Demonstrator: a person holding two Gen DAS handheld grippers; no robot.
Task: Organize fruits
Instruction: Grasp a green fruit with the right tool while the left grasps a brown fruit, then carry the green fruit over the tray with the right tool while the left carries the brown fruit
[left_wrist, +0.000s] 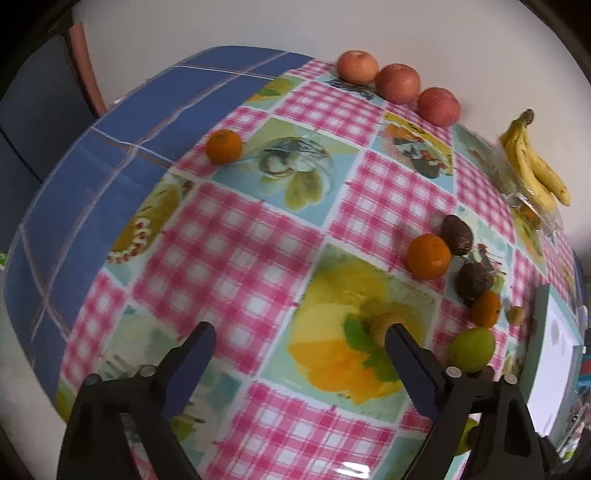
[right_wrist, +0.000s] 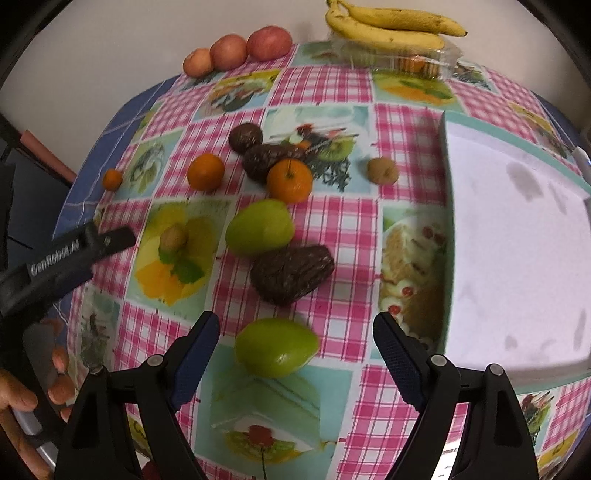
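Two green fruits lie ahead of the right gripper (right_wrist: 295, 332): the nearer green fruit (right_wrist: 276, 348) sits just beyond its fingertips, in line with the gap between them, and the farther green fruit (right_wrist: 259, 226) lies beyond that. Between the two rests one large dark avocado (right_wrist: 291, 274). Past them are two smaller dark avocados (right_wrist: 258, 151), touching each other, and three oranges: one orange (right_wrist: 290, 180) against those avocados, a second orange (right_wrist: 205, 172) to the left, and a small orange (right_wrist: 112, 179) far left near the blue cloth. Two small brown fruits show, one brown fruit (right_wrist: 382, 170) ahead right and another brown fruit (right_wrist: 173, 238) ahead left. At the far edge sit three red apples (right_wrist: 236, 51) in a row and one bunch of bananas (right_wrist: 391, 27). A white tray (right_wrist: 517, 236) lies to the right. The right gripper's jaws stand wide apart, holding nothing.

The left gripper (left_wrist: 299, 341) is likewise spread wide and empty over the checked tablecloth (left_wrist: 236, 243), the small brown fruit just beside its right finger.
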